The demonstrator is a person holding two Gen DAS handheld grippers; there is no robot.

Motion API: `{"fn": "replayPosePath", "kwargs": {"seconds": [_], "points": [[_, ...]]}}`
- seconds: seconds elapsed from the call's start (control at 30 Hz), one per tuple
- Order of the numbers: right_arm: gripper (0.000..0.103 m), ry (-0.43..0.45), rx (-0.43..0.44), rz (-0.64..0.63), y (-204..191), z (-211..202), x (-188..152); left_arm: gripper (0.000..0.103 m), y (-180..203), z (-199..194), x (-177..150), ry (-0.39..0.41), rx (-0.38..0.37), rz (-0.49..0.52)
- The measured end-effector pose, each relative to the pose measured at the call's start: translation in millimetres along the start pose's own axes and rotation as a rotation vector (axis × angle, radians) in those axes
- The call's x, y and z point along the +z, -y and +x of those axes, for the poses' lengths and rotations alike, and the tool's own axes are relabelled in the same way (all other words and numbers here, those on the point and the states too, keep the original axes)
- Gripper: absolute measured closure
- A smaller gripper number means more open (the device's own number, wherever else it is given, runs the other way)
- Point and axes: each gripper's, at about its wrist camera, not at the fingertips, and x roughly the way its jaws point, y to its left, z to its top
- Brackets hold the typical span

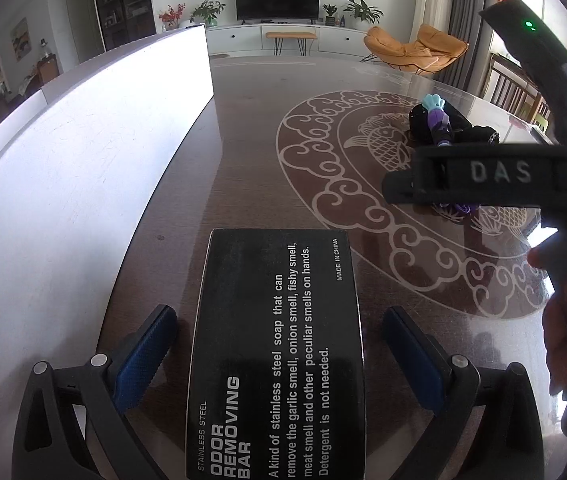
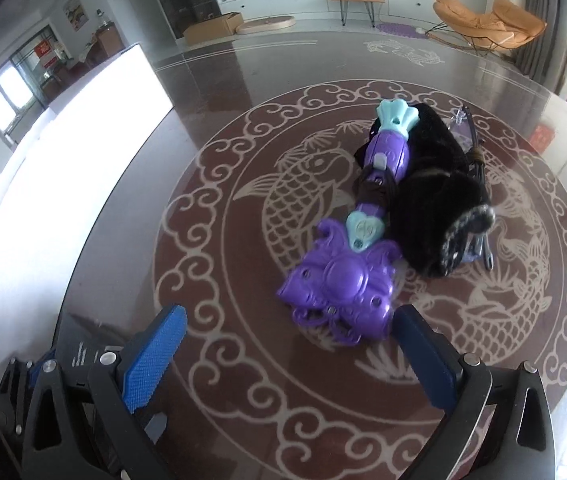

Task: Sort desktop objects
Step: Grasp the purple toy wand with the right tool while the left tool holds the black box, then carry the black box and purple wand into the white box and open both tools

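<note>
- Two claws, both spread wide and gripping nothing.
- My left claw straddles the black box; its blue pads stand off from the box sides, with gaps showing on both flanks.
- I judge the box is my next pick. Its print reads as a stainless steel odor bar, so it may be heavier than it looks, and I cannot tell how deep the pads sit on it. A shallow grip could let it tip out.
- Just left of the box runs a white panel. If I close off-centre, the box may skid against it.
- My right claw hovers over the bench, with the purple toy just ahead; its right pad sits near the toy's frilly edge.
- That toy leans on a black fuzzy bundle, and a dark strap seems looped round its handle. Lifting one could drag the other.
- Beyond the bundle, something thin and partly hidden pokes out; I cannot tell what.
- In the left view, the right rig crosses close overhead, so the two tools could clash if I raise the left one carelessly.
</note>
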Motion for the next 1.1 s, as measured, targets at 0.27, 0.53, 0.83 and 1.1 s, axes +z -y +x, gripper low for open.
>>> {"fn": "replayPosePath", "kwargs": {"seconds": [0.27,0.53,0.83,1.1], "points": [[0.046,0.048,-0.086,-0.021,1,16,35,0.0,0,0,-1,0.0,0.0,-0.001],[0.059,0.082,-0.007,-0.136,14,-9,-5,0.0,-1,1,-1,0.0,0.001,-0.001],[0.058,0.063,0.141,-0.181,60,-80,-131,0.0,-1,0,0,-0.007,-0.013,0.011],[0.043,0.003,0.127,-0.255,76,-90,-133,0.0,-9,-7,-13,-0.047,-0.065,0.095]]}}
